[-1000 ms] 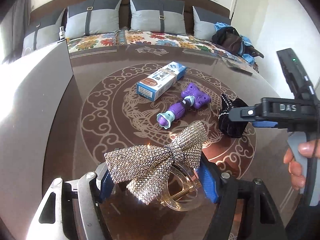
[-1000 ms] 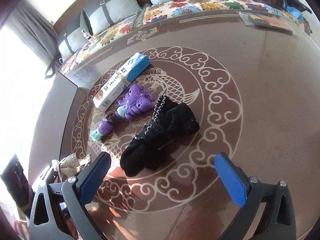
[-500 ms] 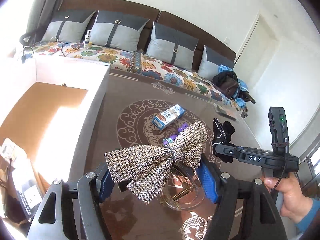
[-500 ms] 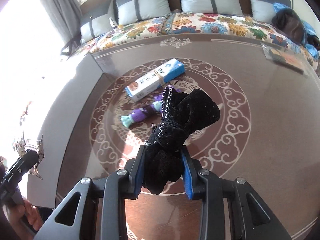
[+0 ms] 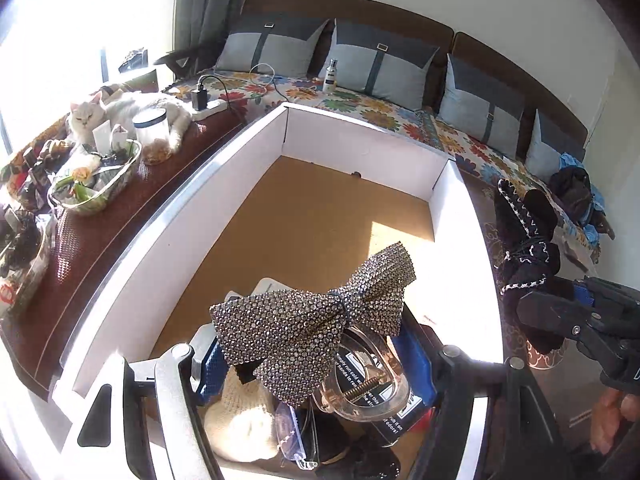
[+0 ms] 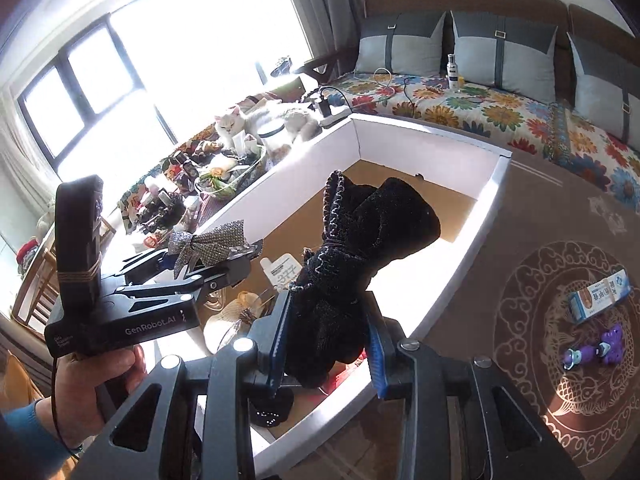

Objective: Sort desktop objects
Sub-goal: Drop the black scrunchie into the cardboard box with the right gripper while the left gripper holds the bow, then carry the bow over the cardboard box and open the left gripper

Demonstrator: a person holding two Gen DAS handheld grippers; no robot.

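My left gripper (image 5: 312,360) is shut on a clear hair clip (image 5: 360,384) that carries a rhinestone bow (image 5: 316,320). It hangs over the near end of the white box (image 5: 360,140) with a brown floor. My right gripper (image 6: 328,344) is shut on a black velvet bow (image 6: 360,240), held above the box's right wall (image 6: 472,236). In the right wrist view the left gripper (image 6: 208,264) and its rhinestone bow (image 6: 208,242) show to the left. A blue-white toothpaste box (image 6: 600,296) and a purple toy (image 6: 596,350) lie on the patterned table (image 6: 540,208).
Several items lie in the box's near end, among them a cream knitted piece (image 5: 240,428). Left of the box a side shelf holds a glass bowl (image 5: 96,184), a jar (image 5: 154,136) and a white cat (image 5: 120,112). A sofa with grey cushions (image 5: 384,64) runs behind.
My right gripper closed on the black bow and lifted it off the table. Both grippers then swung left from the table to above the white box, each with its bow.
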